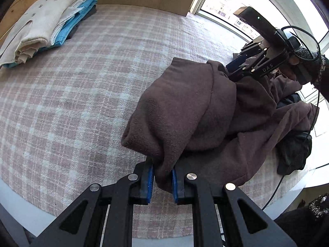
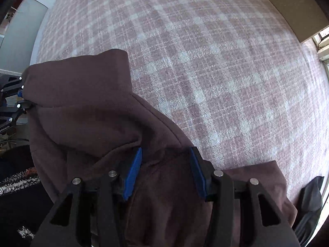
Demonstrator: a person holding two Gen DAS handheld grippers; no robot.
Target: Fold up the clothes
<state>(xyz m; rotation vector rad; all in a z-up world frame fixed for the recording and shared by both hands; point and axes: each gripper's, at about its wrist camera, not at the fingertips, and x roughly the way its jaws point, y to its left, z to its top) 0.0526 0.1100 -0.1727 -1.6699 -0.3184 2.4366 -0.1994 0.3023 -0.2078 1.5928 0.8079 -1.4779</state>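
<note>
Left gripper [image 1: 162, 182]: pinching a bunched edge of the brown garment [image 1: 195, 111] between its blue pads, at the near edge of the bed.
Right gripper [image 2: 165, 173]: its fingers stand apart with brown cloth lying between and under them; I cannot tell whether the pads actually bite on it. In the left view it sits at the far side of the garment, by the window.
Garment, place: rumpled on the checked bedspread [image 1: 82, 94], toward the window side, partly doubled over itself, one rounded fold humped up in the middle.
Garment, handling: looks like thick fleece, soft and limp, fairly light; it should drape and sag rather than hold a crease, and its nap should grip the pads rather than slip. Best taken at hems, seams or corners, not mid-panel.
Garment, lie: the long axis seems to run from the left gripper toward the right one; which end is collar or hem, I cannot tell.
Stage: the heap fits a garment being spread flat as well as one mid-fold.
Folded pile [image 1: 47, 24]: cream, white and blue pieces stacked at the far corner.
Dark clothes [image 1: 296, 150]: heaped just beside the brown garment.
</note>
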